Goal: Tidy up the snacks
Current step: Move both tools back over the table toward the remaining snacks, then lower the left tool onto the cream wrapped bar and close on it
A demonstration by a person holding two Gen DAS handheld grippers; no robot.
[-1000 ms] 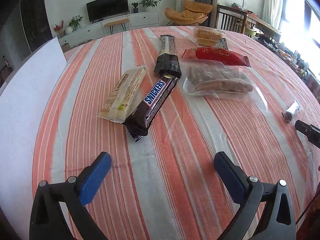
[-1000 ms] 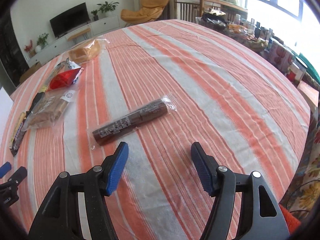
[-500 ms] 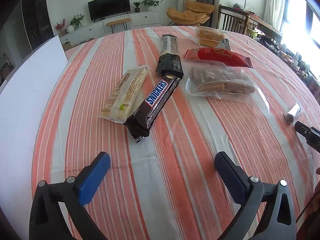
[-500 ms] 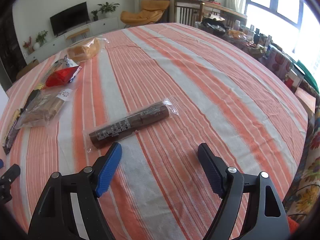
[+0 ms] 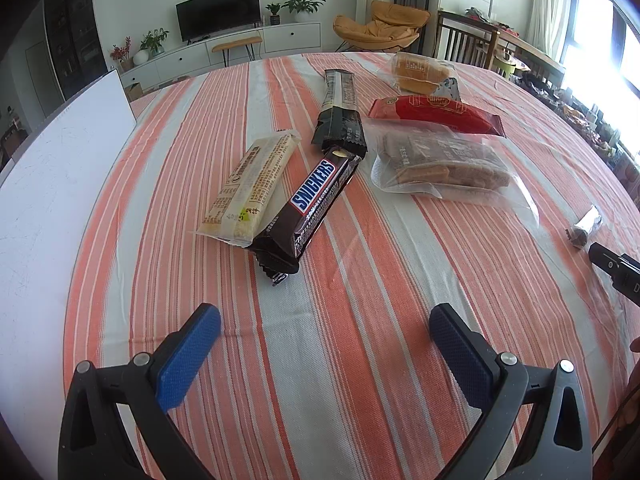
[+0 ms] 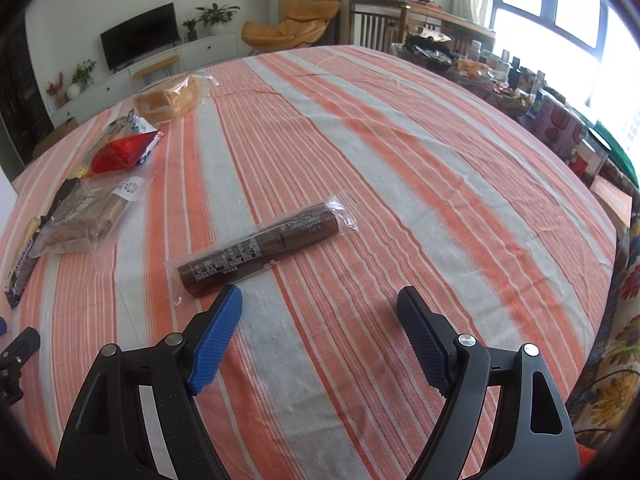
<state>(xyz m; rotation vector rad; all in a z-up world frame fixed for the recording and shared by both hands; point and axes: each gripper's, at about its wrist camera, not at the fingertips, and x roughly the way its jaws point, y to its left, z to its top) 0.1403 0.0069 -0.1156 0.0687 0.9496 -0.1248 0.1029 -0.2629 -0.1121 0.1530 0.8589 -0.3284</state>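
Snacks lie on the orange-striped tablecloth (image 5: 360, 360). In the left wrist view a Snickers bar (image 5: 308, 204) lies ahead of my open, empty left gripper (image 5: 326, 328), beside a pale cereal bar (image 5: 252, 188), a black pack (image 5: 340, 116), a clear bag of wafers (image 5: 440, 164), a red pack (image 5: 436, 114) and a bread bag (image 5: 420, 74). In the right wrist view a dark roll in clear wrap (image 6: 260, 248) lies just ahead and left of my open, empty right gripper (image 6: 320, 304).
A white board (image 5: 48, 184) covers the table's left side. The right gripper's tip (image 5: 616, 272) shows at the left view's right edge, near the roll's end (image 5: 586, 226). Cluttered shelves (image 6: 552, 120) and the table's edge lie to the right.
Both grippers have pulled back and risen slightly, so the snacks sit a little farther ahead. The jaws stay open. No snack has moved.
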